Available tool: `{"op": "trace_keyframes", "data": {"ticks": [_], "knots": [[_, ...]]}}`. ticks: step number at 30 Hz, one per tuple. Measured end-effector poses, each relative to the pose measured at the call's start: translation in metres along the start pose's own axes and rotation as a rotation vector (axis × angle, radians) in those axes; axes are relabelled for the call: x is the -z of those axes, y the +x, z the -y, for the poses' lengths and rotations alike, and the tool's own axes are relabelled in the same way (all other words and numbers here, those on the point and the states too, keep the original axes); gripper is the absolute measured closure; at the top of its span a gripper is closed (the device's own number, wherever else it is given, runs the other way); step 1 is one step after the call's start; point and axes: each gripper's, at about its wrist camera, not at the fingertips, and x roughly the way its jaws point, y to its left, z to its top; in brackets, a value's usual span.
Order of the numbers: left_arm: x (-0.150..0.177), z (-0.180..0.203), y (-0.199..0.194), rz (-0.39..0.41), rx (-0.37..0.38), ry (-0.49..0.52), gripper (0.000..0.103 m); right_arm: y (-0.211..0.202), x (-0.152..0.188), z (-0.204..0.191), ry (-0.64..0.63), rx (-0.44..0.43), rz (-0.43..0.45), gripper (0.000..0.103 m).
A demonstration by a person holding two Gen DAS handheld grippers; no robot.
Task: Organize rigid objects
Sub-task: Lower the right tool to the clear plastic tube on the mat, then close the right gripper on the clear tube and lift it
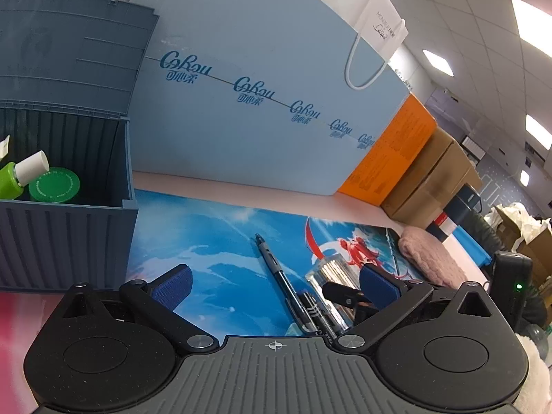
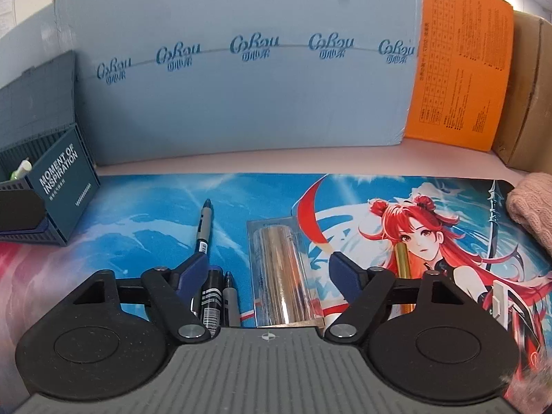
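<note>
A dark blue-grey storage box with its lid up stands at the left; it also shows in the right wrist view. Inside lie a green bottle with a white cap and a green round lid. On the blue mat lie a grey pen, a black marker, a second pen and a clear shiny case. My left gripper is open and empty above the pens. My right gripper is open and empty, its fingers either side of the clear case.
A light blue carton wall closes the back. An orange box and brown cartons stand at the right. A pink knitted item lies at the mat's right edge. A gold stick lies right of the case.
</note>
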Motion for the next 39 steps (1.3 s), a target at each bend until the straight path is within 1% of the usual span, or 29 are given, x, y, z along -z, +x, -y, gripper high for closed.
{"op": "trace_keyframes", "data": {"ticks": [1,3,4,6,9,11,13,15,17,19,24,29,34,39], "knots": [[0.000,-0.001,0.001,-0.001,0.001,-0.003,0.000,0.004,-0.001,0.000,0.001,0.003,-0.010,0.035],[0.000,-0.002,0.002,-0.003,0.003,-0.008,0.000,0.010,-0.001,0.000,0.004,0.006,-0.030,0.049],[0.000,-0.003,0.002,-0.004,0.006,-0.010,0.000,0.013,-0.001,0.001,0.006,0.010,-0.043,0.052],[0.001,-0.005,0.003,-0.007,0.004,-0.015,0.000,0.017,-0.001,0.001,0.002,0.018,-0.052,0.053],[0.002,-0.007,0.004,-0.010,0.005,-0.021,0.000,0.023,-0.002,0.003,0.021,0.012,-0.059,0.053],[0.002,-0.008,0.006,-0.016,0.006,-0.022,0.000,0.028,-0.003,0.004,0.028,0.012,-0.081,0.054],[0.003,-0.008,0.008,-0.023,0.006,-0.023,0.000,0.031,-0.003,0.002,0.011,0.021,-0.080,0.055],[0.004,-0.008,0.008,-0.027,0.007,-0.021,0.000,0.030,-0.004,0.003,0.019,0.033,-0.081,0.065],[0.005,-0.008,0.008,-0.031,0.009,-0.021,0.000,0.028,-0.003,0.006,0.041,0.031,-0.075,0.068],[0.004,-0.007,0.005,-0.025,0.014,-0.015,0.000,0.025,-0.001,0.007,0.061,0.040,-0.064,0.068],[0.001,-0.009,-0.008,0.003,0.028,-0.012,0.000,0.005,-0.001,0.006,0.108,0.044,0.002,0.068],[-0.005,-0.016,-0.027,0.042,0.043,-0.022,0.000,-0.030,-0.014,-0.006,0.132,0.018,0.111,0.068],[-0.014,-0.028,-0.051,0.093,0.067,-0.045,0.000,-0.061,-0.032,-0.030,0.142,-0.074,0.207,0.068],[-0.030,-0.048,-0.081,0.175,0.088,-0.099,0.000,-0.079,-0.052,-0.061,0.136,-0.210,0.280,0.068]]}}
